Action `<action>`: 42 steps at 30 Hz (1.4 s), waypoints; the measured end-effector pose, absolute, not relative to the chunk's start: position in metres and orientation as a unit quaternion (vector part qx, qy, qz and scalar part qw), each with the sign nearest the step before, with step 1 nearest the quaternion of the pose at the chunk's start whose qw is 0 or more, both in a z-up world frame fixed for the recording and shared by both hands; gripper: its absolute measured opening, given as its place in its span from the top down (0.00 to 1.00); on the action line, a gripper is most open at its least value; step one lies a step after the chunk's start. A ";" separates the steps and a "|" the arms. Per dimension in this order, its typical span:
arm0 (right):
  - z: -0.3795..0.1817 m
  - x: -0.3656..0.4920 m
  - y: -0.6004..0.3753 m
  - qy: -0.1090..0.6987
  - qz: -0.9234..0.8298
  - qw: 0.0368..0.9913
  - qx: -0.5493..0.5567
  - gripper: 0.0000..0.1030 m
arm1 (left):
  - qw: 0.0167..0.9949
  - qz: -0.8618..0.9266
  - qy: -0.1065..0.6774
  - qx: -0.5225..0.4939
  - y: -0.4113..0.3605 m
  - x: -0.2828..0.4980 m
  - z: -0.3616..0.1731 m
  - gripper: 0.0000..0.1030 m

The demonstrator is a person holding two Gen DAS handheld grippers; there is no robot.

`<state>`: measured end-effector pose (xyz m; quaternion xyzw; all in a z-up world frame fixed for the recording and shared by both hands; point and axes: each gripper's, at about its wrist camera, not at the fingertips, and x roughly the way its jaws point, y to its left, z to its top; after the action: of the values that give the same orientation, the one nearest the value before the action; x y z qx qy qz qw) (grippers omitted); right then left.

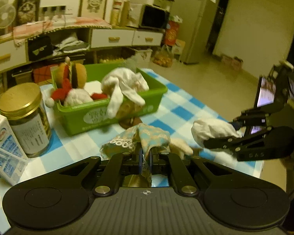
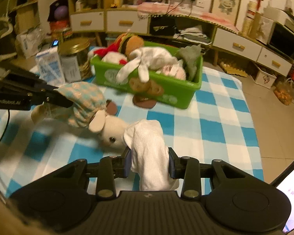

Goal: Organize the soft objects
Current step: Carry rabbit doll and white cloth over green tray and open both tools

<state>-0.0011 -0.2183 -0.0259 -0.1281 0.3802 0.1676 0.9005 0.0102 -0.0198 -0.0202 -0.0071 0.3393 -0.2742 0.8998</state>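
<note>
Jar (image 1: 24, 117) and milk carton (image 1: 4, 148) flank green bin (image 1: 107, 113).

Tiled floor (image 1: 215, 82) – cream sideboard (image 1: 111, 38) (white drawers)

Left black two-finger gripper (image 1: 145, 161): jaws nearly closed, pinching blue-and-peach patterned cloth (image 1: 152, 137). Right black two-finger gripper (image 2: 149, 164): jaws partly apart, clamping white knit sock (image 2: 149, 152).
</note>
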 end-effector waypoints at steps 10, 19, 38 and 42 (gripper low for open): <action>0.004 0.030 -0.214 0.383 0.118 0.914 -0.061 0.91 | 0.923 -0.238 0.292 -0.080 -0.009 0.029 0.016 0.99; 0.028 0.071 -0.226 0.381 0.076 0.920 0.050 0.91 | 0.942 -0.174 0.249 -0.145 0.003 0.057 0.038 0.99; 0.005 0.158 -0.232 0.348 0.016 0.921 0.173 0.91 | 0.956 -0.086 0.233 -0.156 -0.033 0.152 0.035 0.99; -0.010 0.171 -0.231 0.352 0.006 0.918 0.184 0.90 | 0.950 -0.090 0.265 -0.135 -0.043 0.172 0.018 0.98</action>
<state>0.1710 -0.2309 -0.0098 0.1842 0.3523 0.0058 0.9175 0.1720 -0.0433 0.0176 -0.1351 0.2651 -0.0899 0.9505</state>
